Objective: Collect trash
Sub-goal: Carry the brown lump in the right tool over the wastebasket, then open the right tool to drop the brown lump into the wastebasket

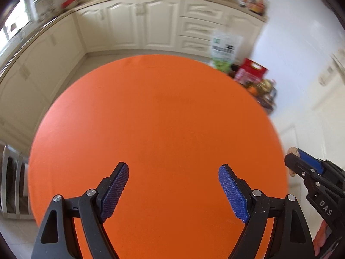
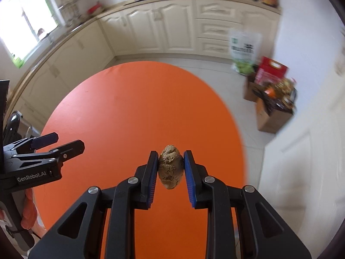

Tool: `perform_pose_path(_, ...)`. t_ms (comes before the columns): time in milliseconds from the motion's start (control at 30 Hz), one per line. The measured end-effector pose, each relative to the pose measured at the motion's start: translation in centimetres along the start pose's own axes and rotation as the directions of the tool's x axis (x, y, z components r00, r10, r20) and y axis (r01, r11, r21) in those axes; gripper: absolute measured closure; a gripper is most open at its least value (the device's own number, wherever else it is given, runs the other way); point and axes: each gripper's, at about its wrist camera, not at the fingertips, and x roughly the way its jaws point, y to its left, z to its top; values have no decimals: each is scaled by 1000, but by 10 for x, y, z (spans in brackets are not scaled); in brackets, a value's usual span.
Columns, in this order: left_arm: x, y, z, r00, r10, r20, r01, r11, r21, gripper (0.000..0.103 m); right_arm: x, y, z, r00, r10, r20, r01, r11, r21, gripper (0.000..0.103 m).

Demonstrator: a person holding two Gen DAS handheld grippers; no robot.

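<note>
My right gripper [image 2: 170, 161] is shut on a crumpled brown paper wad [image 2: 170, 167] and holds it above the round orange table [image 2: 129, 112]. In the left wrist view the right gripper [image 1: 295, 161] shows at the right edge, just past the table rim, with a bit of the wad [image 1: 292, 151] visible. My left gripper [image 1: 173, 183] is open and empty over the orange table [image 1: 159, 118]. It also shows in the right wrist view [image 2: 56, 143] at the table's left edge.
Cream kitchen cabinets [image 2: 163, 26] run along the back and left. A green-and-white bag [image 2: 243, 49], a red box [image 2: 271, 71] and open cardboard boxes [image 2: 271, 112] with goods stand on the floor at the right. A white door [image 2: 301, 151] is at the right.
</note>
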Motion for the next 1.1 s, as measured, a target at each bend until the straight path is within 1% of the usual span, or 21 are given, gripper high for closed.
perform_pose_path(33, -2, -9, -6, 1000, -10, -1, 10, 1000, 15, 22, -9, -17, -10, 1000, -18, 7, 18, 1000, 24, 79)
perform_pose_path(133, -10, -50, -27, 999, -46, -10, 47, 995, 83, 22, -27, -50, -33, 998, -62, 18, 61, 996, 69, 79)
perform_pose_path(233, -13, -77, -37, 998, -61, -29, 65, 988, 137, 22, -40, -79, -55, 996, -86, 18, 84, 989, 125, 79)
perform_pose_path(367, -17, -123, -51, 996, -78, -49, 87, 973, 213, 22, -54, -117, -83, 990, -138, 11, 133, 974, 184, 79)
perform_pose_path(467, -15, -157, -59, 994, -89, -68, 104, 958, 266, 22, -59, -142, -102, 987, -162, -9, 160, 961, 226, 79)
perform_pose_path(500, -11, -164, -57, 993, -92, -76, 109, 954, 280, 22, -61, -148, -108, 985, -169, -15, 168, 957, 239, 79)
perform_pose_path(533, -9, -177, -63, 992, -93, -87, 115, 947, 300, 22, -61, -155, -113, 984, -176, -23, 176, 952, 252, 79)
perform_pose_path(600, 3, -186, -59, 990, -93, -102, 122, 936, 330, 22, -60, -173, -122, 982, -186, -41, 190, 943, 272, 78)
perform_pose_path(667, 11, -205, -64, 989, -92, -119, 130, 922, 364, 22, -60, -186, -131, 979, -198, -54, 205, 934, 291, 78)
perform_pose_path(700, 17, -218, -57, 988, -91, -125, 132, 918, 374, 22, -59, -191, -133, 978, -199, -58, 207, 933, 294, 78)
perform_pose_path(733, 21, -226, -61, 987, -89, -135, 135, 911, 390, 22, -58, -196, -137, 978, -198, -63, 208, 931, 301, 78)
perform_pose_path(833, 43, -251, -48, 983, -83, -166, 145, 900, 412, 22, -59, -211, -142, 978, -198, -67, 210, 926, 315, 77)
perform_pose_path(900, 53, -264, -45, 980, -78, -182, 150, 895, 421, 22, -59, -216, -144, 975, -209, -75, 223, 921, 321, 77)
perform_pose_path(933, 57, -268, -45, 979, -74, -190, 150, 892, 426, 22, -59, -218, -145, 974, -213, -80, 227, 918, 325, 75)
perform_pose_path(1000, 65, -278, -42, 978, -68, -196, 148, 890, 432, 22, -59, -225, -147, 972, -216, -90, 234, 912, 338, 64)
perform_pose_path(1033, 66, -281, -43, 978, -65, -199, 148, 889, 433, 22, -57, -227, -147, 972, -219, -89, 237, 910, 342, 53)
perform_pose_path(1067, 69, -283, -42, 977, -63, -202, 147, 888, 435, 22, -58, -229, -148, 970, -229, -83, 244, 905, 348, 45)
perform_pose_path(1100, 72, -285, -40, 977, -62, -203, 147, 889, 435, 22, -59, -230, -148, 968, -237, -77, 249, 903, 350, 41)
